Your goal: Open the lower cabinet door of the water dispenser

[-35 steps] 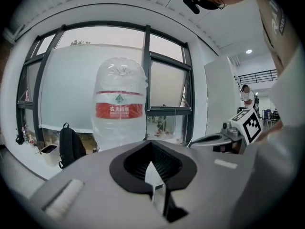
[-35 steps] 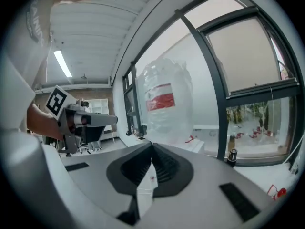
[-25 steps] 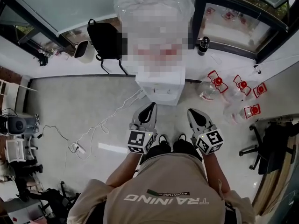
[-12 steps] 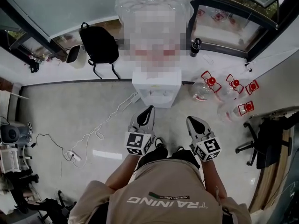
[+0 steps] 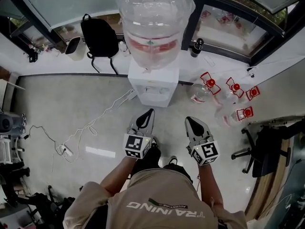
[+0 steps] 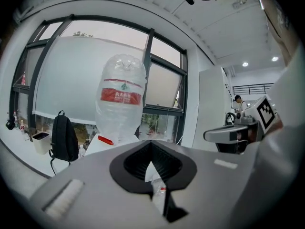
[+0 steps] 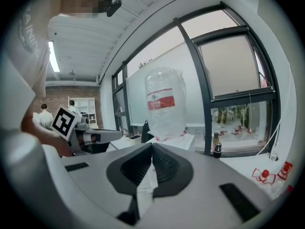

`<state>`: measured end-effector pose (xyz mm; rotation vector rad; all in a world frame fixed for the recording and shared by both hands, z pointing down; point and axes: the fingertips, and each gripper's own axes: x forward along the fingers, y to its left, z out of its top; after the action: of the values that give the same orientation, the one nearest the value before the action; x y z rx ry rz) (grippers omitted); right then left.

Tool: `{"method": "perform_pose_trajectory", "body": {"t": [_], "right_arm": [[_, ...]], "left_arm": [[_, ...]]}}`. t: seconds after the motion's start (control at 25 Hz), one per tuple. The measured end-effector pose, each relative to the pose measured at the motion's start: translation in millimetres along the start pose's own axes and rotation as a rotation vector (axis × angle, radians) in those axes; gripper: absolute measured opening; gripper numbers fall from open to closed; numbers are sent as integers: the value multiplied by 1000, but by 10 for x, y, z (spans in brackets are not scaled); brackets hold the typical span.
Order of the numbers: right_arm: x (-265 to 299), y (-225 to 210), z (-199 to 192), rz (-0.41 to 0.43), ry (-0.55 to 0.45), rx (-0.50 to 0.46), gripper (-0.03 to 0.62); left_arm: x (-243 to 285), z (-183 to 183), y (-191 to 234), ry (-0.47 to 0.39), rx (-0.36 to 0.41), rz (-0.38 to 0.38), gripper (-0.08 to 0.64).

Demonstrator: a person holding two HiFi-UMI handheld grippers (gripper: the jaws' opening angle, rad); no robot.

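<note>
With left gripper (image 5: 144,119) and right gripper (image 5: 194,125) both closed and empty, the water dispenser (image 5: 152,82) stands near ahead by the window; its lower door (image 5: 151,101), probably light and rigid, wants hooking at its free edge.

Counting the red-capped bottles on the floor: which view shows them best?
Head view: the red-capped bottles lie unobstructed beside the water dispenser. The right gripper view catches them only at its edge; the left gripper view, almost nothing.

Dark-framed windows (image 5: 238,18) stand above a pale grey floor (image 5: 57,94).
</note>
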<state>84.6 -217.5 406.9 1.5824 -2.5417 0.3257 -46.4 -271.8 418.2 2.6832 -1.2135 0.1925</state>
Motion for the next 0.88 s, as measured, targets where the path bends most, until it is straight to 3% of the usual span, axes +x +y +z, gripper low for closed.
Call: {"method": "perform_pose_trajectory", "body": {"t": [0.24, 0.4, 0.64, 0.88], "right_arm": [[-411, -261, -313, 9, 45, -25, 11], [-351, -401, -701, 47, 83, -1, 11], [265, -607, -1498, 85, 81, -42, 11], [1115, -1008, -2719, 75, 74, -67, 11]], "left_arm": [[-12, -91, -344, 10, 38, 62, 8], [23, -360, -375, 19, -5, 126, 8], [319, -1313, -80, 40, -1, 220, 8], [941, -2484, 359, 13, 35, 263, 8]]}}
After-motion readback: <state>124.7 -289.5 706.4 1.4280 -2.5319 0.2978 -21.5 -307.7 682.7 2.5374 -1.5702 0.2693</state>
